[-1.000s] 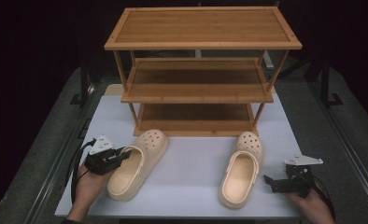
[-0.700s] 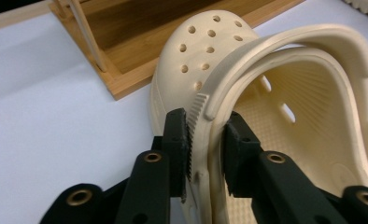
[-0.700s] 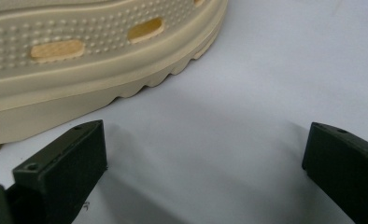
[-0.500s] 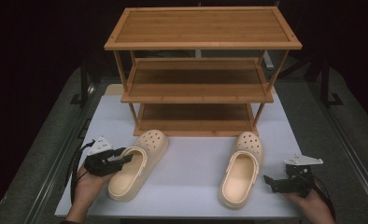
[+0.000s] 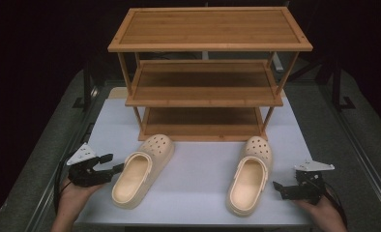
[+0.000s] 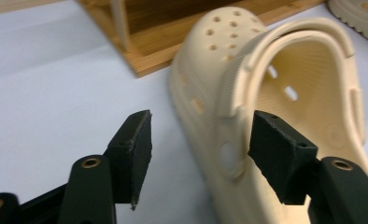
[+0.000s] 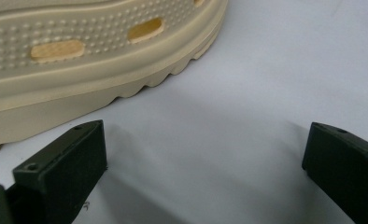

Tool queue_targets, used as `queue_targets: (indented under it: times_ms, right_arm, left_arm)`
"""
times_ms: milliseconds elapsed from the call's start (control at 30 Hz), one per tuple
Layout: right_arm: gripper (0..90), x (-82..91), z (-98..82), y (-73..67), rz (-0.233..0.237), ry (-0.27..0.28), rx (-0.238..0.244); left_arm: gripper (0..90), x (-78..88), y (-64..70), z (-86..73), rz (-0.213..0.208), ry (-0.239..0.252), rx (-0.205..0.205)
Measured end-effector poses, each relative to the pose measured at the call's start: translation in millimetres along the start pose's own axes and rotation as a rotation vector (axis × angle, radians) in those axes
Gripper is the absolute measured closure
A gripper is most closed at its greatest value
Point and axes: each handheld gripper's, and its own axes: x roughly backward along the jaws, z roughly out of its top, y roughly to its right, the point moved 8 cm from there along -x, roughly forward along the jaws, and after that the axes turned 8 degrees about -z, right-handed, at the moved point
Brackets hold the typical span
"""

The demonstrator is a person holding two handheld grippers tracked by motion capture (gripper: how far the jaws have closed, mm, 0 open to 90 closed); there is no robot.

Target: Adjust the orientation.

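Note:
Two cream clogs lie on the white table point(image 5: 198, 193), toes toward a three-tier wooden shelf point(image 5: 203, 99). My left gripper point(image 5: 112, 164) is at the left clog point(image 5: 140, 174), level with its opening. In the left gripper view this gripper point(image 6: 205, 154) is open, and the clog point(image 6: 210, 56) has its side wall between the jaws, which do not press on it. My right gripper point(image 5: 277, 186) rests low beside the heel of the right clog point(image 5: 249, 179). It is open point(image 7: 205, 168) with bare table between its jaws, and that clog's ridged sole point(image 7: 79, 70) lies just beyond.
The shelf's bottom board point(image 6: 154, 51) sits close behind the left clog's toe. All three shelf boards are bare. The right clog point(image 6: 359, 11) appears at the far corner of the left gripper view. Dark floor and metal rails point(image 5: 362, 145) flank the table.
My left gripper has drawn slightly left, away from over the clog's rim. Both clogs and the right gripper have stayed where they were.

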Motion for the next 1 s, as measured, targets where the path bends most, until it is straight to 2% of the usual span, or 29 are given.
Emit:
queue_targets:
  times_ms: [67, 100, 133, 200, 267, 300, 367, 400, 433, 500, 667, 767, 1000]
  right_arm:
    - [0.0, 0.0, 0.0, 0.0, 0.0, 0.0, 0.0]
    - [0.0, 0.0, 0.0, 0.0, 0.0, 0.0, -0.001]
    - [0.0, 0.0, 0.0, 0.0, 0.0, 0.0, -0.001]
    - [0.0, 0.0, 0.0, 0.0, 0.0, 0.0, -0.001]
    - [0.0, 0.0, 0.0, 0.0, 0.0, 0.0, -0.001]
    - [0.0, -0.1, 0.1, 0.0, 0.0, 0.0, -0.001]
    - [0.0, 0.0, 0.0, 0.0, 0.0, 0.0, 0.0]
    - [0.0, -0.1, 0.0, 0.0, 0.0, -0.001, 0.0]
    - [0.0, -0.1, 0.1, 0.0, 0.0, -0.001, -0.001]
    - [0.0, 0.0, 0.1, -0.1, 0.0, -0.001, -0.001]
    - [0.0, 0.0, 0.1, -0.1, 0.0, 0.0, 0.0]
    - [0.0, 0.0, 0.2, -0.1, 0.0, -0.001, 0.0]
    - [1.6, 0.5, 1.0, 0.2, 0.001, -0.021, 0.002]
  left_arm:
    - [36.7, 3.0, -3.4, -1.6, 0.007, 0.003, 0.007]
    - [36.6, 9.5, -11.8, -6.1, 0.03, 0.005, 0.024]
    - [36.6, 9.5, -11.8, -6.1, 0.03, 0.005, 0.024]
    - [35.5, 14.6, -24.8, -14.8, 0.06, -0.006, 0.058]
    - [31.7, 15.0, -28.1, -17.5, 0.071, -0.016, 0.061]
    - [27.9, 13.5, -36.7, -25.5, 0.105, -0.053, 0.071]
    - [20.0, 11.8, -39.8, -29.0, 0.119, -0.064, 0.078]
    - [14.8, 7.3, -45.9, -36.5, 0.151, -0.105, 0.09]
    - [13.8, 5.5, -47.4, -38.4, 0.163, -0.114, 0.087]
    - [4.0, 0.6, -50.1, -44.3, 0.166, -0.152, 0.087]
    - [1.2, -12.6, -55.4, -58.4, 0.184, -0.198, 0.082]
    - [0.0, -16.1, -55.0, -59.0, 0.184, -0.187, 0.067]
    - [0.0, -16.4, -54.6, -59.4, 0.185, -0.182, 0.068]
